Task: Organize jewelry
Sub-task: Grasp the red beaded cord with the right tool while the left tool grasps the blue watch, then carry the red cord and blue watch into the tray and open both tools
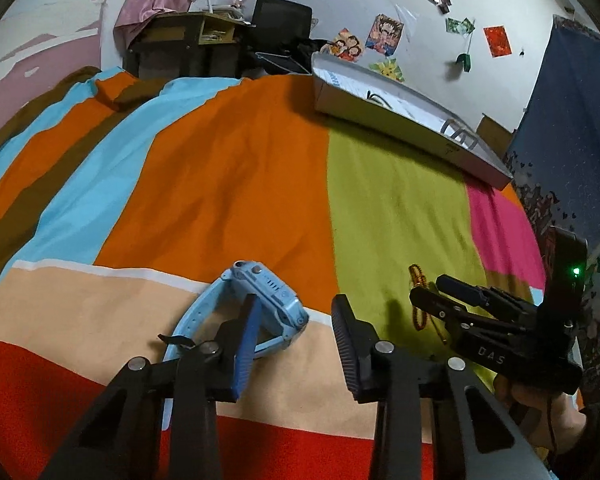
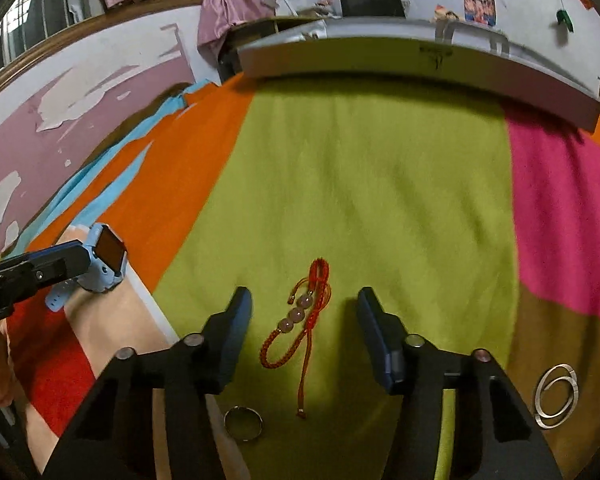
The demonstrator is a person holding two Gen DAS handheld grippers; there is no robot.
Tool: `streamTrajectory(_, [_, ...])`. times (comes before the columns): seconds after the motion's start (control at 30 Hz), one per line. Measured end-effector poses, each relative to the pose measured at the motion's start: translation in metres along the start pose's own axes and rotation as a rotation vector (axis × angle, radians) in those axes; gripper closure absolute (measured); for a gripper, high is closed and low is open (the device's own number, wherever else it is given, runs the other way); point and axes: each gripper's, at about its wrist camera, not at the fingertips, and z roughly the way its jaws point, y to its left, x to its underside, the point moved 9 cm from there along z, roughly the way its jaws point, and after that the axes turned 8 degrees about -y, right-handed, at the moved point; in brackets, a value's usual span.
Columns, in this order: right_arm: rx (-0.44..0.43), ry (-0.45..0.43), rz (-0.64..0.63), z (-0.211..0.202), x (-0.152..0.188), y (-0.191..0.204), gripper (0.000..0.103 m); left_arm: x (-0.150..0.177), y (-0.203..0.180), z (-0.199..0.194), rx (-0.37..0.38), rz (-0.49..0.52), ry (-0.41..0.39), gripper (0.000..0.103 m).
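My work lies on a striped bedspread [image 2: 360, 184]. The red cord bracelet [image 2: 300, 320] rests on its green band. Left of the bracelet sits the blue watch [image 1: 256, 308]; nearer me a ring [image 2: 243, 423]; right, a silver bangle [image 2: 556, 396]; beyond, a long flat box [image 2: 420, 70].

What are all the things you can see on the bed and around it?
Watch: one, light blue, on the peach and orange stripes, at the left gripper's fingers.
Bracelet: one, red cord with pink beads, on the green stripe between the right gripper's fingers.
Ring: one, silver, near edge of the bed cover.
Spiral hoop: one, silver, on the brown patch, right side.
Flat box: one, grey-white, far side of the bed.
Bed cover: one, striped in many colours.
Desk: one, dark, by the wall.
Left gripper: one, black, open.
Right gripper: one, black, open.
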Motion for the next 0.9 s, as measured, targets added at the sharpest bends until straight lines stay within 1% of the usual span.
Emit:
streamTrajectory(0.03, [0.000, 0.004, 0.002, 0.002, 0.003, 0.001, 0.063, 0.000, 0.001, 0.002, -0.003, -0.004, 0.007, 0.068])
streamTrajectory(0.13, [-0.004, 0.017, 0.000, 0.009, 0.008, 0.008, 0.071, 0.003, 0.005, 0.007, -0.020, -0.019, 0.030, 0.075])
streamTrajectory(0.17, [-0.005, 0.017, -0.005, 0.011, 0.009, 0.012, 0.072, 0.004, 0.006, 0.009, -0.021, -0.024, 0.040, 0.075])
streamTrajectory(0.23, [-0.014, 0.021, -0.008, 0.013, 0.011, 0.018, 0.082, 0.005, 0.008, 0.009, -0.019, -0.030, 0.043, 0.075])
streamTrajectory(0.37, [-0.015, 0.034, -0.004, 0.016, 0.015, 0.024, 0.090, 0.007, 0.008, 0.008, -0.020, -0.023, 0.048, 0.076])
streamTrajectory(0.4, [-0.016, 0.036, -0.005, 0.016, 0.016, 0.025, 0.094, 0.008, 0.009, 0.008, -0.019, -0.024, 0.048, 0.077])
streamTrajectory(0.63, [-0.027, 0.023, 0.006, 0.010, 0.017, 0.027, 0.096, 0.009, 0.010, 0.006, -0.015, -0.031, 0.047, 0.080])
streamTrajectory(0.83, [-0.031, 0.023, 0.020, 0.008, 0.021, 0.021, 0.096, 0.010, 0.010, 0.009, -0.024, -0.014, 0.050, 0.078])
streamTrajectory(0.9, [-0.030, 0.024, 0.021, 0.008, 0.021, 0.021, 0.096, 0.012, 0.011, 0.014, -0.028, -0.018, 0.066, 0.077])
